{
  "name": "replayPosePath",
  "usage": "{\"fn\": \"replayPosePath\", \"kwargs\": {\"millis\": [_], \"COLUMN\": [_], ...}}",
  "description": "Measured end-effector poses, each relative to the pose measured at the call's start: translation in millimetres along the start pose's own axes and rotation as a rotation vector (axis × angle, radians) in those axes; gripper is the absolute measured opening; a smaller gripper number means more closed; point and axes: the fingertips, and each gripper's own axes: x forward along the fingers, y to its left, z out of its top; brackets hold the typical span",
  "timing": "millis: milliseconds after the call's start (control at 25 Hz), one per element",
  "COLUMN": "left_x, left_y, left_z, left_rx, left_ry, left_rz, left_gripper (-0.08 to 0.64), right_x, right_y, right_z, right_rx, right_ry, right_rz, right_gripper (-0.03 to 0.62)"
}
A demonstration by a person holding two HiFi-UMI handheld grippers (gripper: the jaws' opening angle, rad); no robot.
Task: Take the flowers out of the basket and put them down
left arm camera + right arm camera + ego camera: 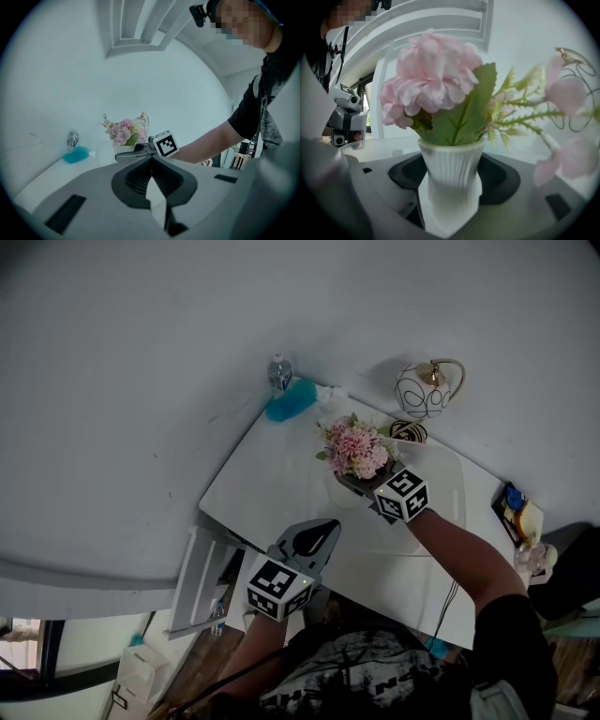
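A bunch of pink flowers [356, 448] stands in a small white ribbed vase [452, 173]. My right gripper [356, 486] is shut on the vase, holding it upright just above the white table [272, 484]. The blooms [436, 84] fill the right gripper view. A round wire basket [427, 388] with a gold handle sits at the table's far edge, behind the flowers. At the table's near edge, apart from everything, my left gripper [326, 529] points toward the flowers [123, 132], its jaws together on nothing.
A water bottle [279, 371] and a blue object [291, 401] sit at the table's far left corner. A striped item [408, 431] lies beside the basket. Small objects [516, 507] sit at the table's right end. A white rack [202, 582] stands below the near edge.
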Motion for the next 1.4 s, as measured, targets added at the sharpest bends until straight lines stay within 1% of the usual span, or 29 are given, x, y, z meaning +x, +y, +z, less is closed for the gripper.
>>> {"fn": "replayPosePath", "kwargs": {"millis": [320, 560, 840, 1200, 1400], "left_x": [1, 2, 7, 20, 40], "left_y": [-11, -24, -43, -82, -115], "left_z": [8, 11, 16, 12, 11], "left_rx": [0.028, 0.044, 0.081, 0.107, 0.126], "left_ry": [-0.018, -0.021, -0.033, -0.023, -0.006], "left_rz": [-0.023, -0.057, -0.110, -0.188, -0.233], "left_gripper": [0.014, 0.014, 0.014, 0.014, 0.014], "right_x": [-24, -51, -95, -159, -203], "right_y": [2, 15, 16, 19, 19], "right_z": [31, 48, 68, 91, 95], "right_rx": [-0.016, -0.023, -0.032, -0.039, -0.036], "right_ry": [-0.048, -0.072, -0.109, -0.147, -0.181], "right_rz": [-0.020, -0.030, -0.092, -0.154, -0.189], "right_gripper": [0.336, 0.336, 0.336, 0.336, 0.336]}}
